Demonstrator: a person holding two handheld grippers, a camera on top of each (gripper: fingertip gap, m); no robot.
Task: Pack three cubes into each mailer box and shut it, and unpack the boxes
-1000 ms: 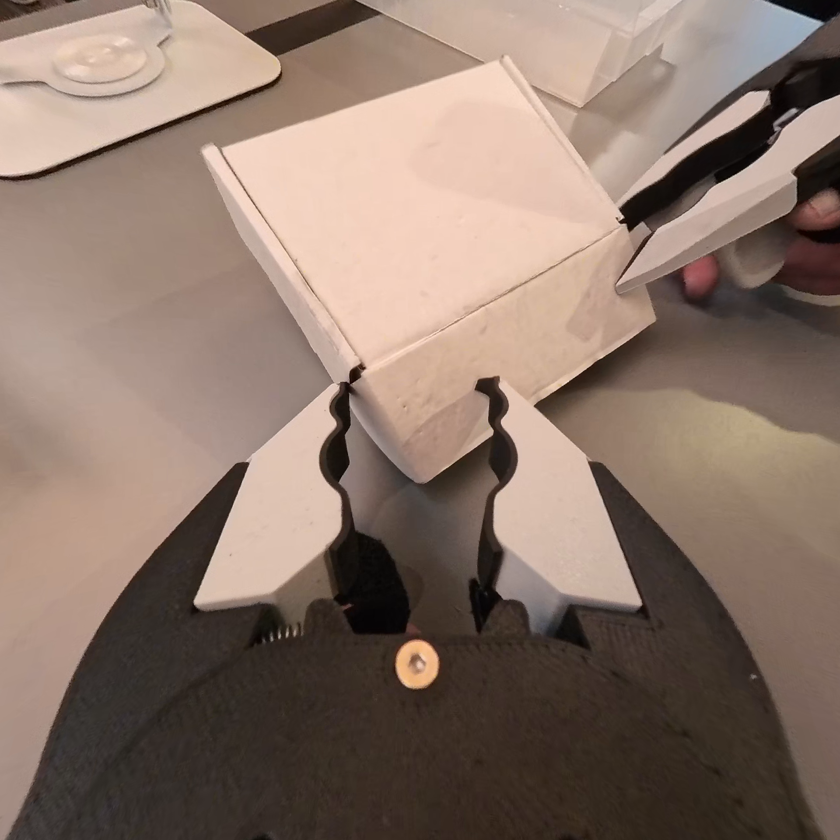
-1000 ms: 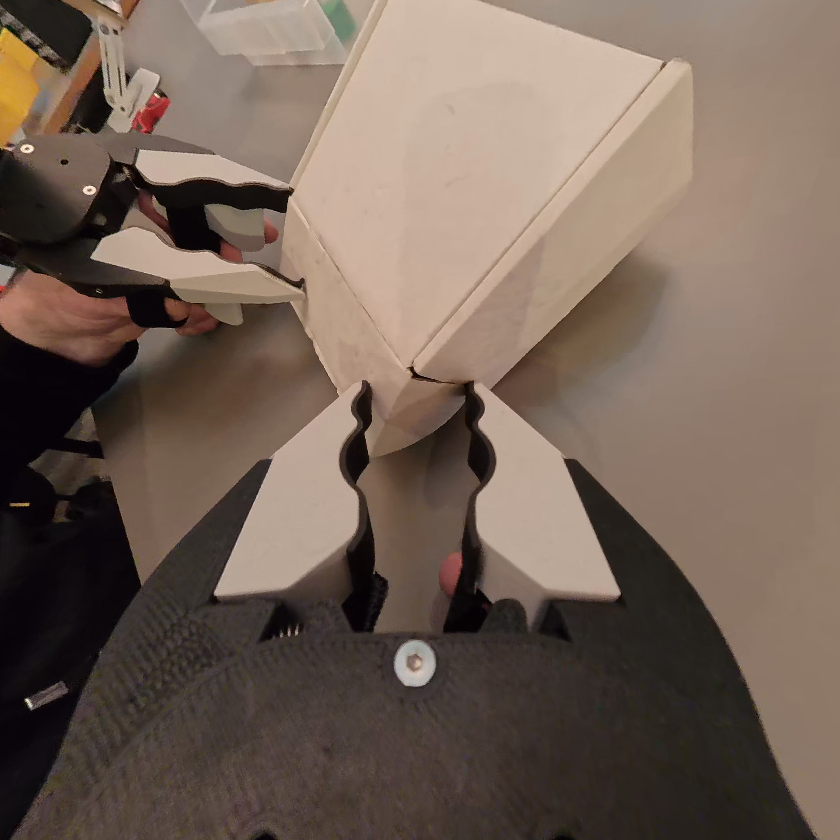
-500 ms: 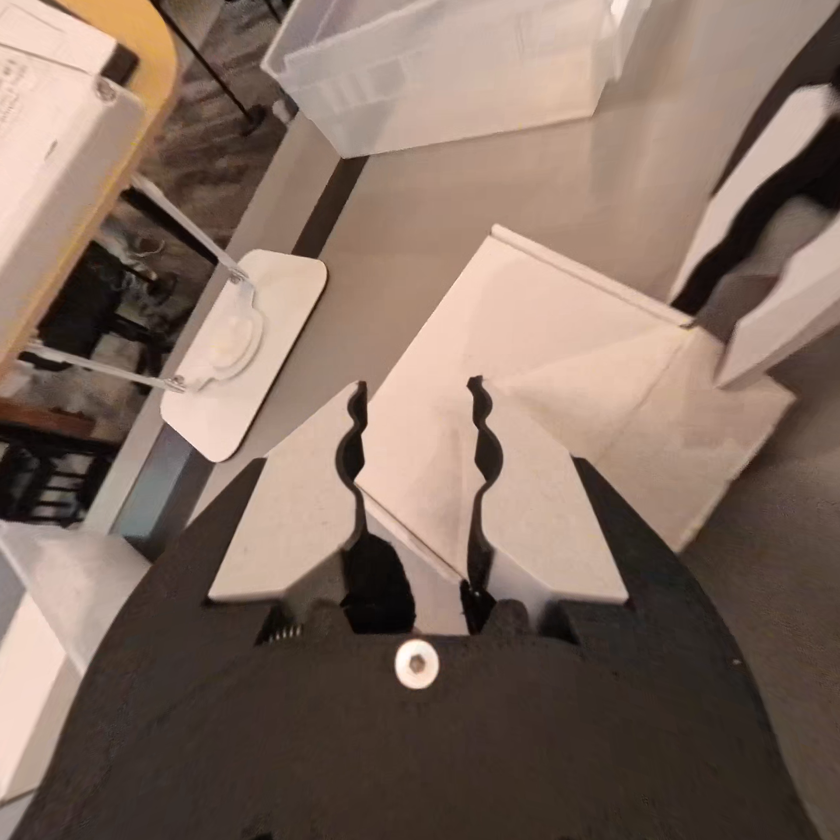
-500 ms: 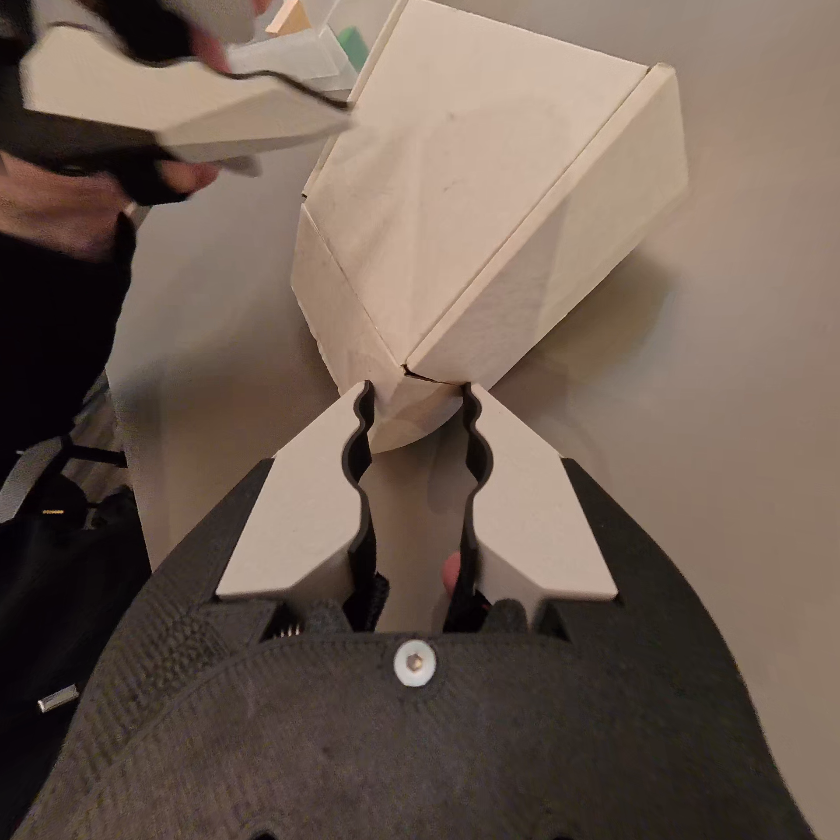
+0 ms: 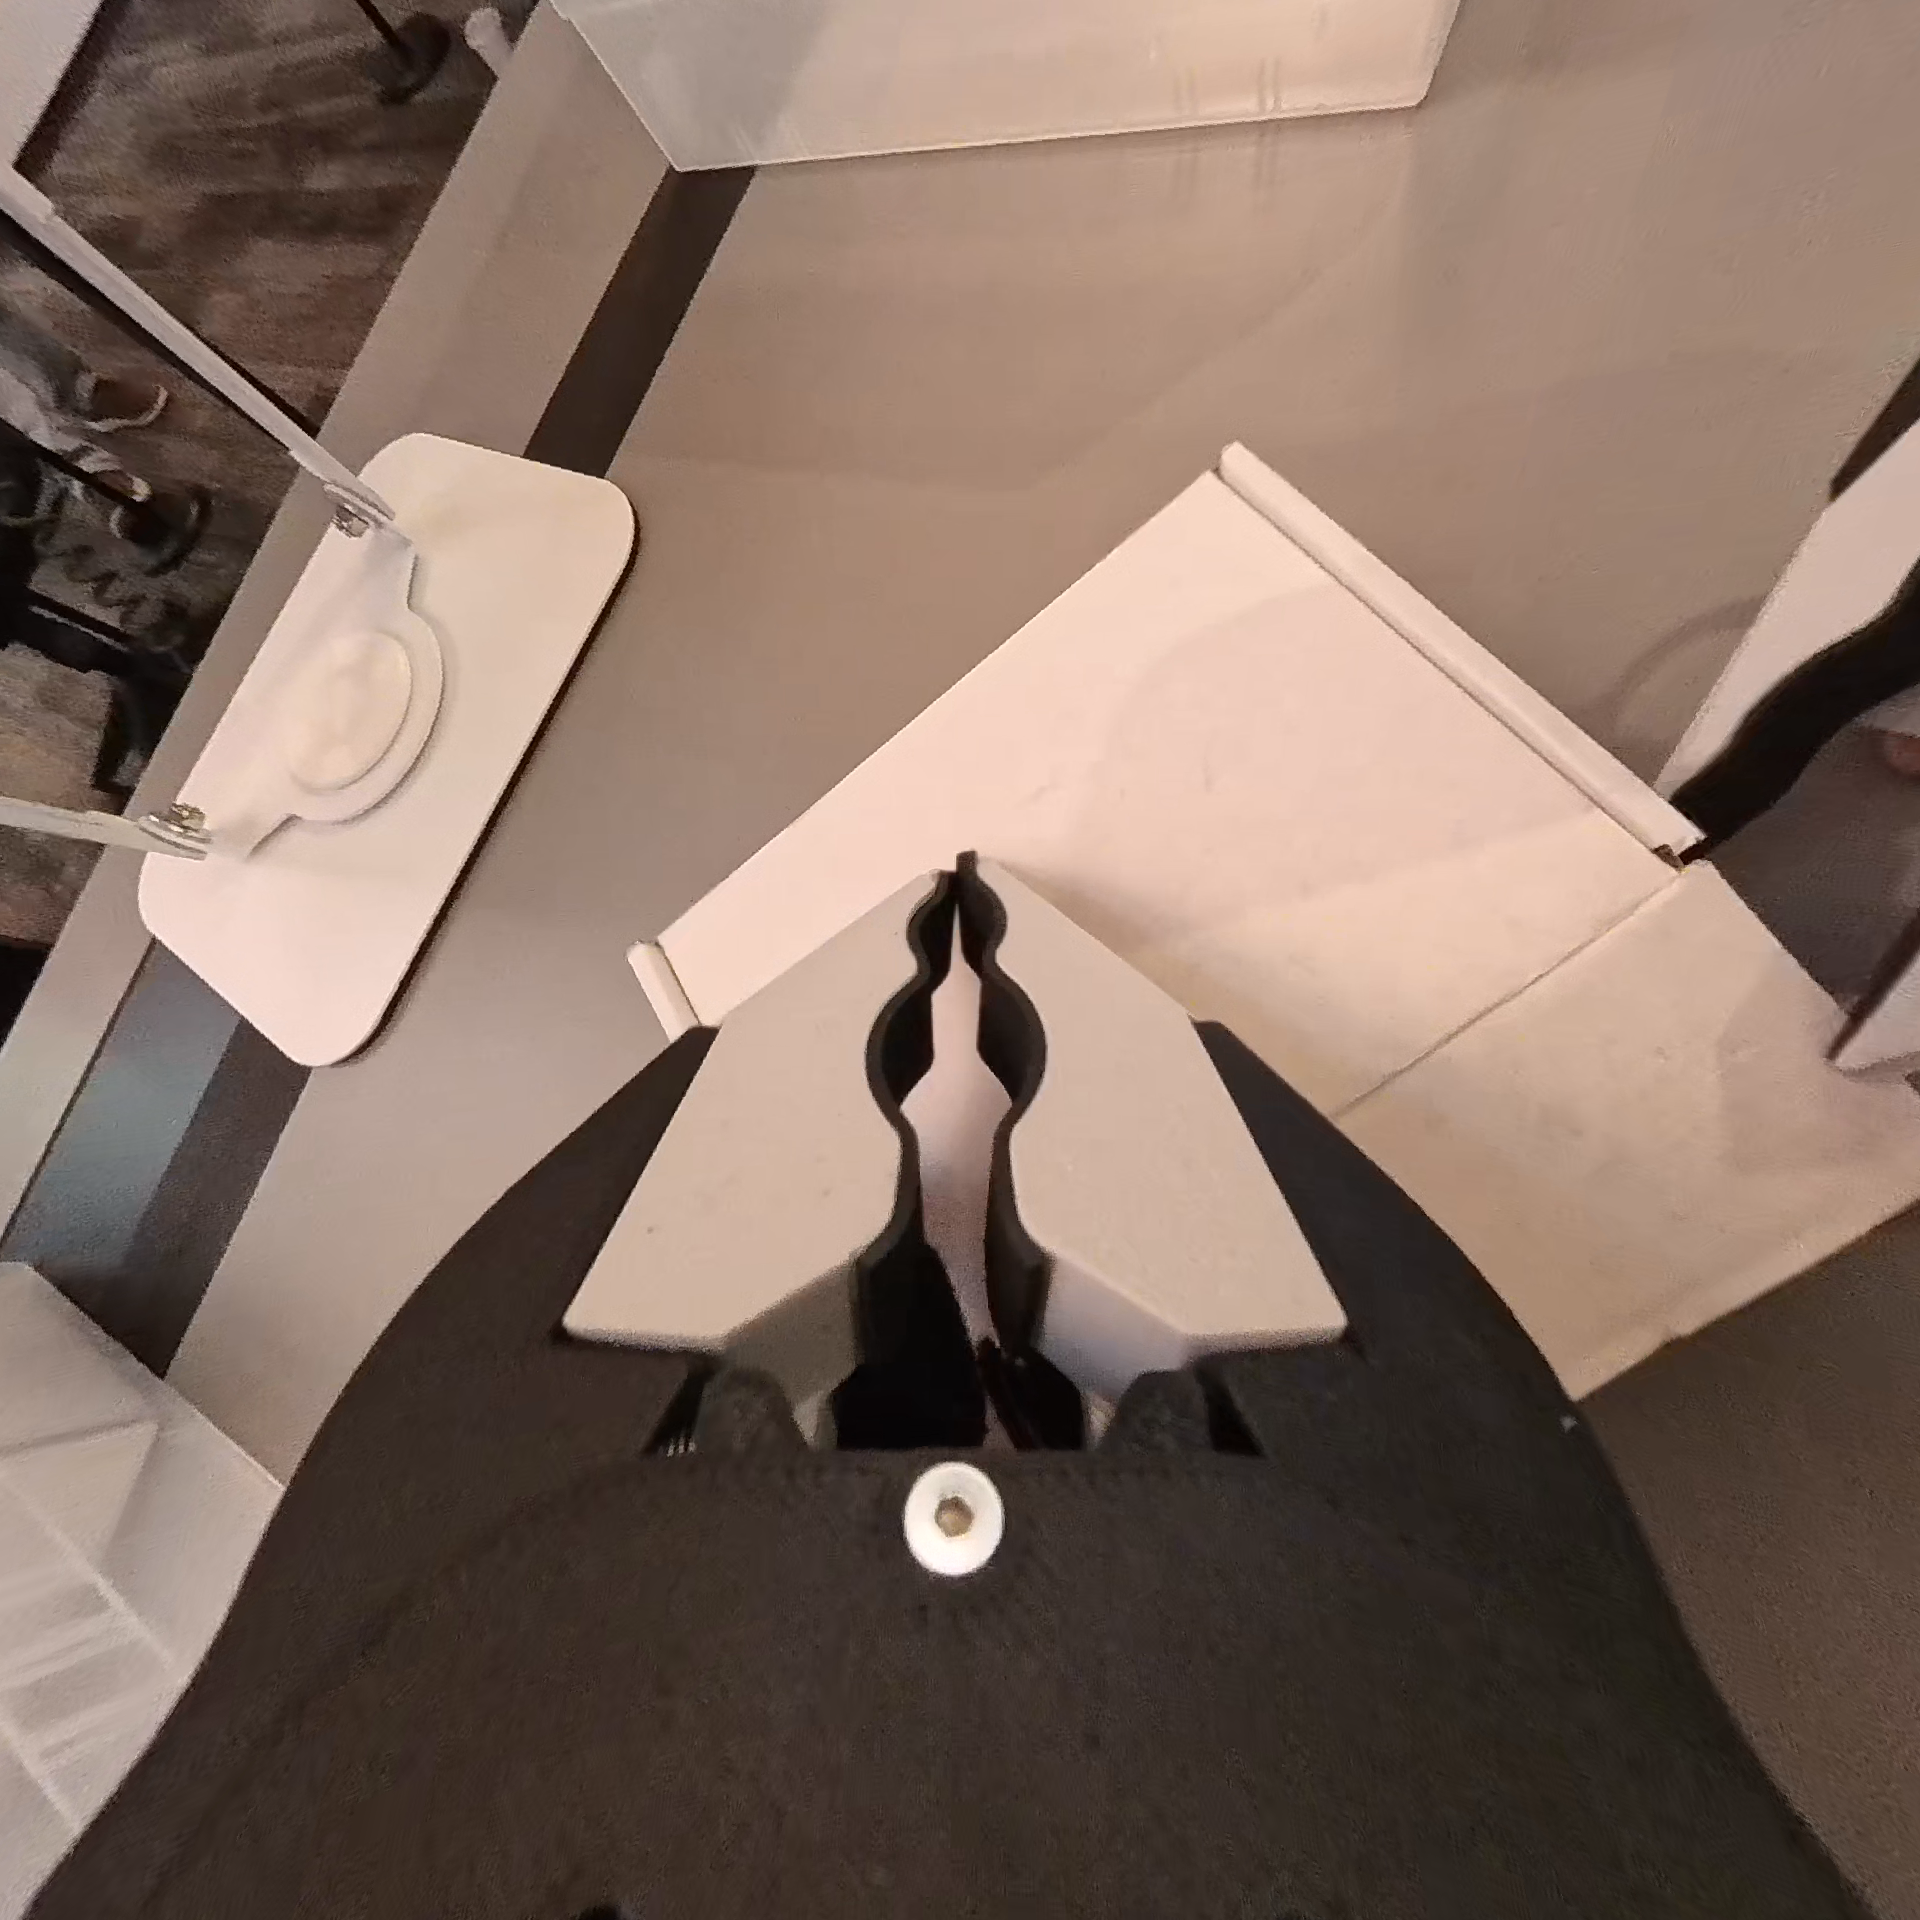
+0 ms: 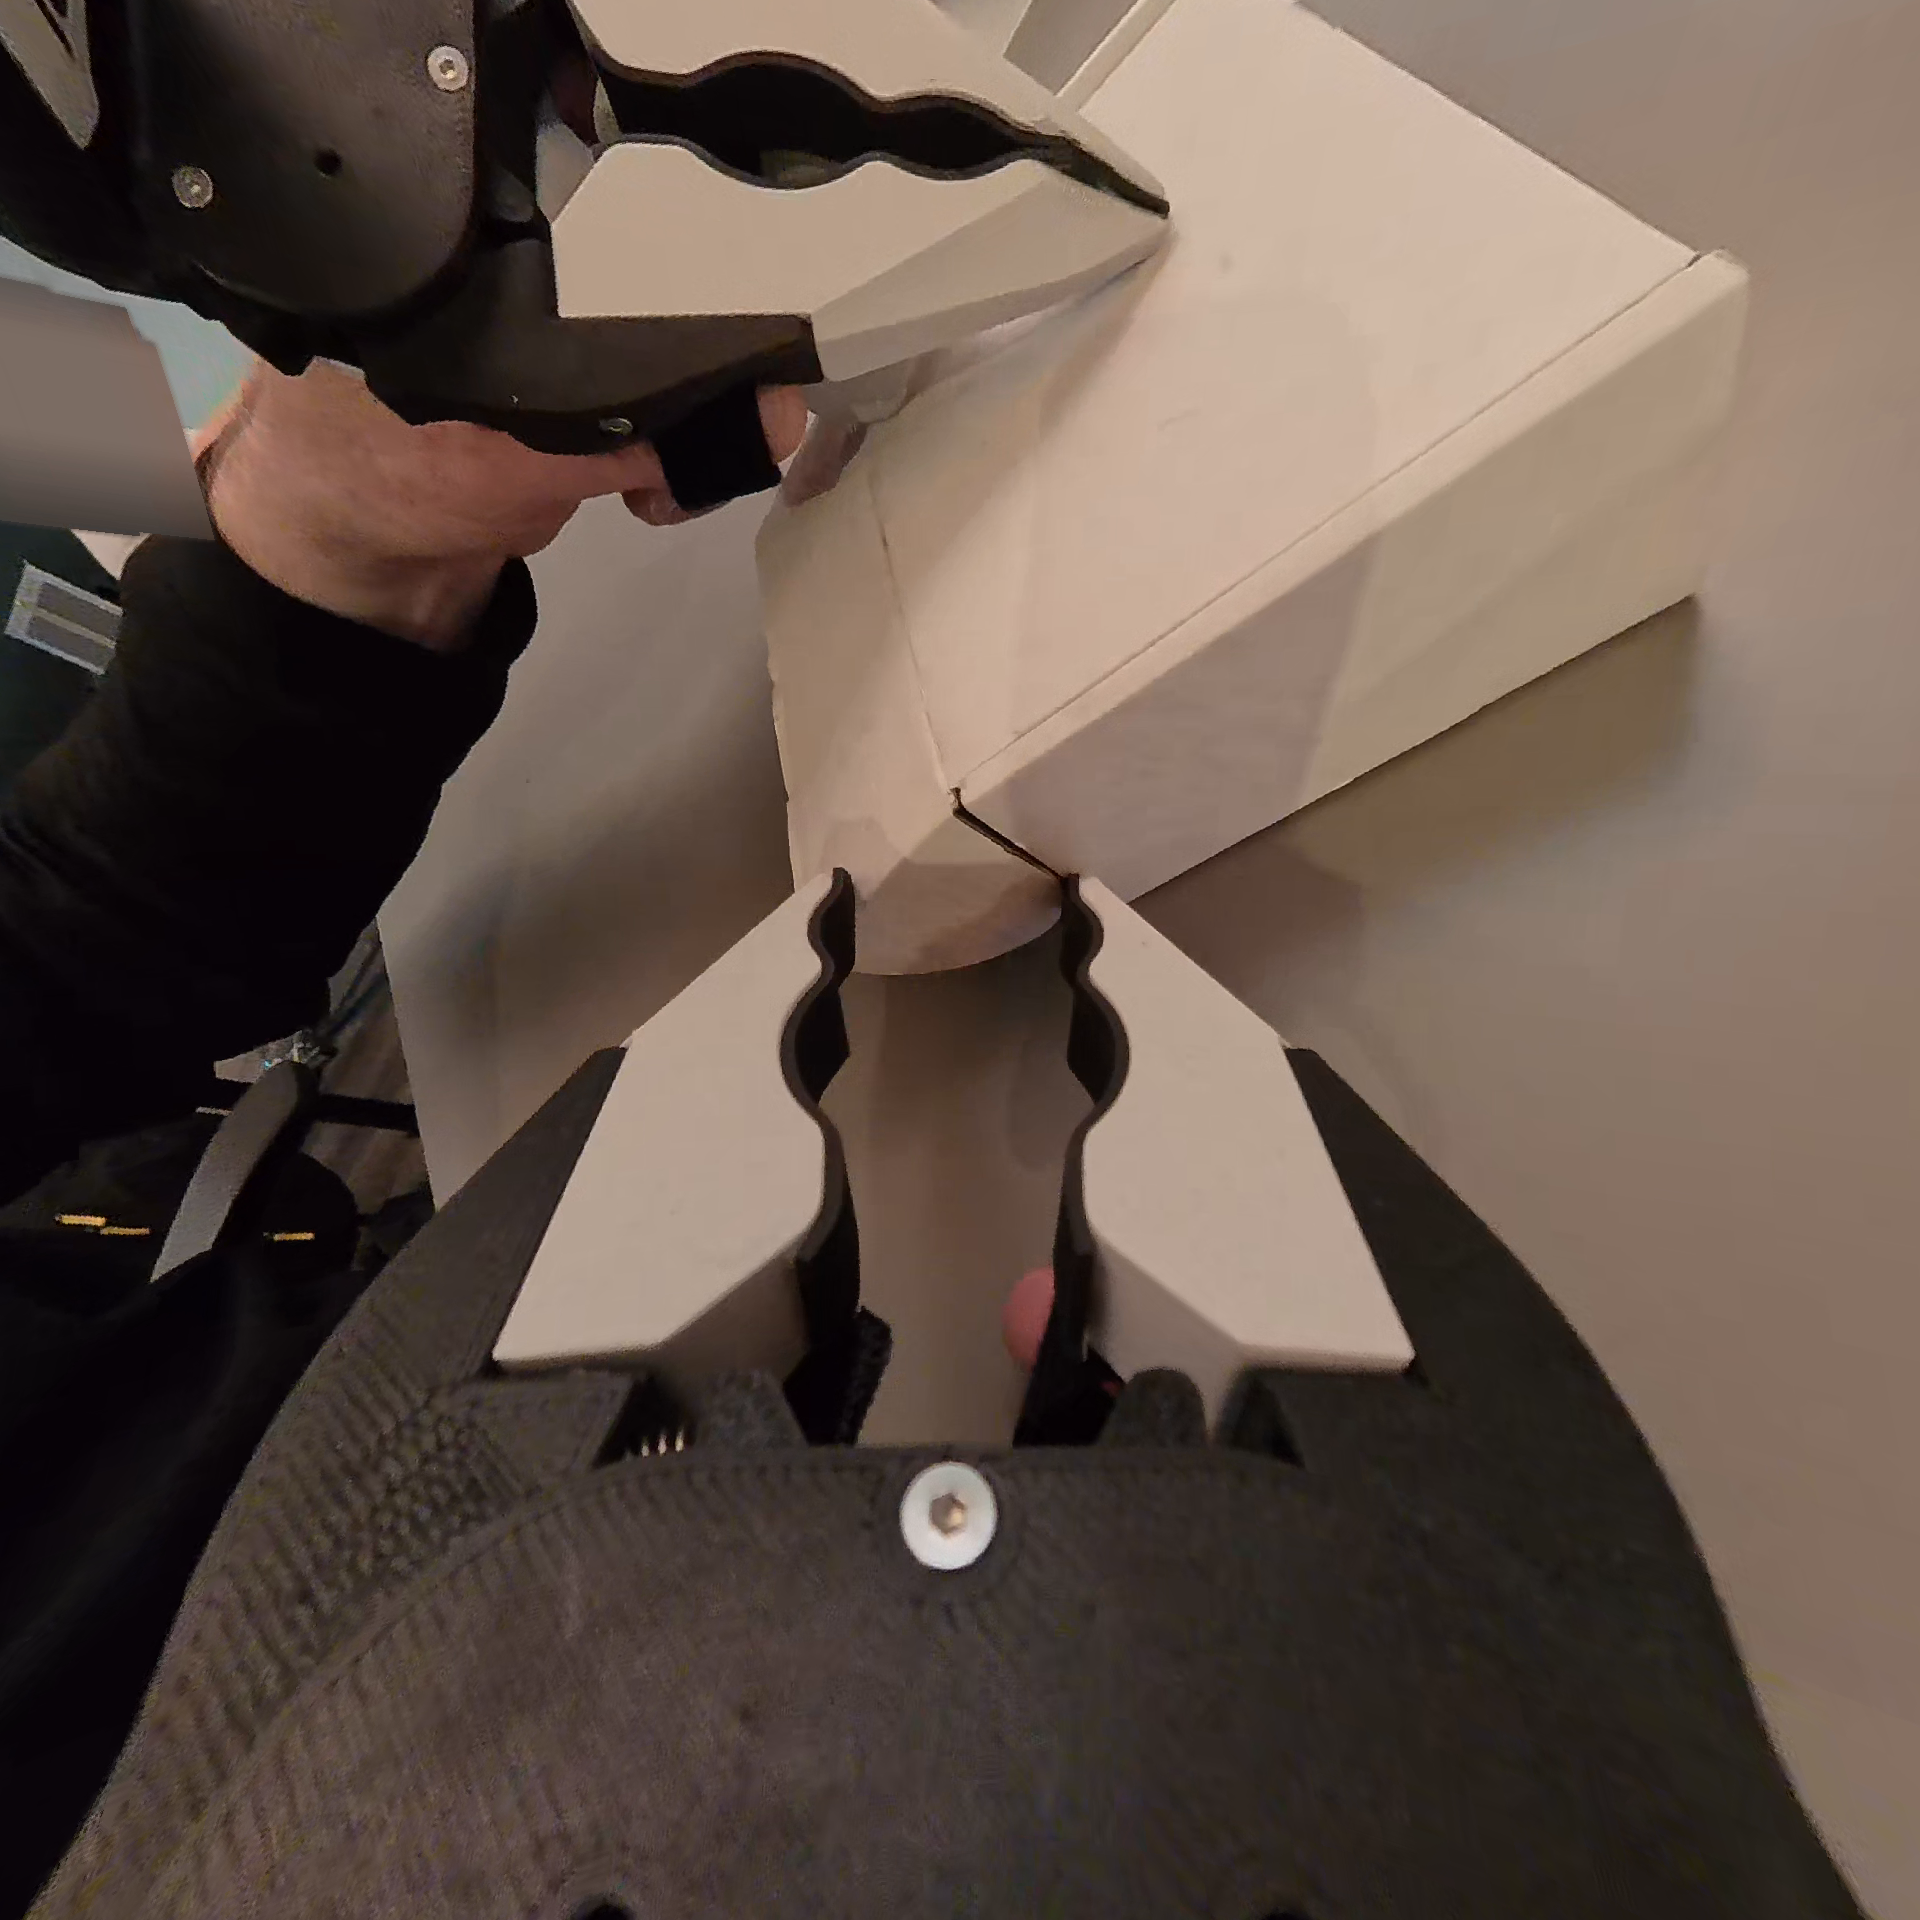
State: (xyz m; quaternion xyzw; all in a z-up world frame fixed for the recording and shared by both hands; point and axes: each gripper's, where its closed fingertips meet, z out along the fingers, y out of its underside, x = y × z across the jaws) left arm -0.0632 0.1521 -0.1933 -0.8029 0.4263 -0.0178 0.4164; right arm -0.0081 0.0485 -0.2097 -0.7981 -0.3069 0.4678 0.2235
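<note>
A white mailer box [image 5: 1247, 769] lies closed on the grey table; it also shows in the right wrist view [image 6: 1226, 447]. My left gripper [image 5: 964, 896] is shut and empty, with its tips over the box lid near the lid's left edge. The right wrist view shows the left gripper [image 6: 1138, 197] resting its tips on the lid. My right gripper [image 6: 956, 902] is open, and the box's near corner sits between its fingertips. It shows at the right edge of the left wrist view [image 5: 1839, 727]. No cubes are in view.
A white stand base [image 5: 395, 727] with thin metal legs sits left of the box near the table edge. A clear plastic bin [image 5: 1039, 73] stands at the back. A hand [image 6: 395, 509] in a dark sleeve holds the left gripper.
My left gripper left the box's corner, rose over the lid and closed from open to shut. My right gripper stayed open at the box's other corner.
</note>
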